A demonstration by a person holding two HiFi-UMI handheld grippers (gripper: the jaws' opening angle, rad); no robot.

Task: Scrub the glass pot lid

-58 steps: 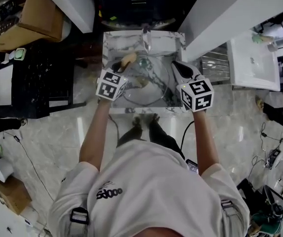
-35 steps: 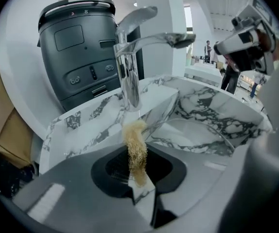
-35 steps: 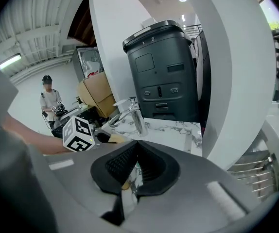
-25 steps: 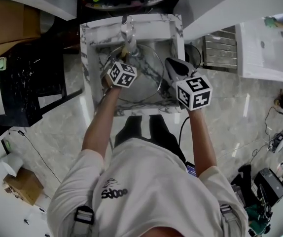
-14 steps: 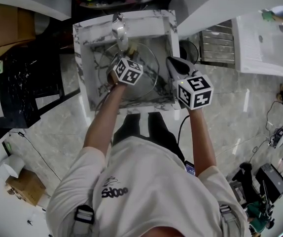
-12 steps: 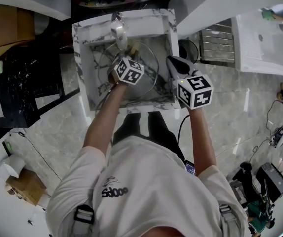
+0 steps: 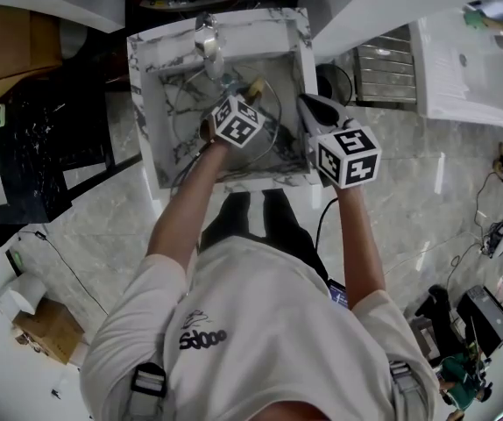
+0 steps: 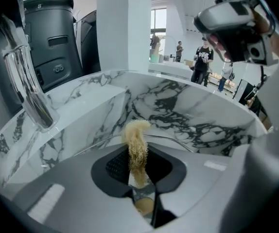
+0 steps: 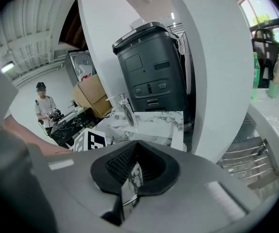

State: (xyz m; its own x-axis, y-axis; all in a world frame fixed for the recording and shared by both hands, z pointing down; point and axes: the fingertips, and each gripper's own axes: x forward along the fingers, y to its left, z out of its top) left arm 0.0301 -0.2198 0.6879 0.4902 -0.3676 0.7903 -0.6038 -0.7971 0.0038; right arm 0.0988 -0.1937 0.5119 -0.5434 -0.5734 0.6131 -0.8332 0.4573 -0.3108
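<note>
Glass pot lid (image 7: 195, 110): lies inside the marble sink (image 7: 234, 23). Right gripper (image 9: 130, 177) is clamped on its rim, towards the sink's right wall. Left gripper (image 8: 138, 171) pinches a loofah scrubber (image 8: 136, 147) over the sink's middle. Probably rigid, wet-slick and breakable; best held by the rim.

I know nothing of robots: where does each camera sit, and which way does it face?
Head view: on the person's head, facing steeply down into the sink; shows shirt, arms, left gripper, right gripper.
Left gripper view: on the left gripper, looking along its jaws, shut on a scrubber, toward sink wall and faucet.
Right gripper view: on the right gripper, looking along its jaws, shut on the lid, across the sink; an arm shows.
Shared: all show the faucet.
</note>
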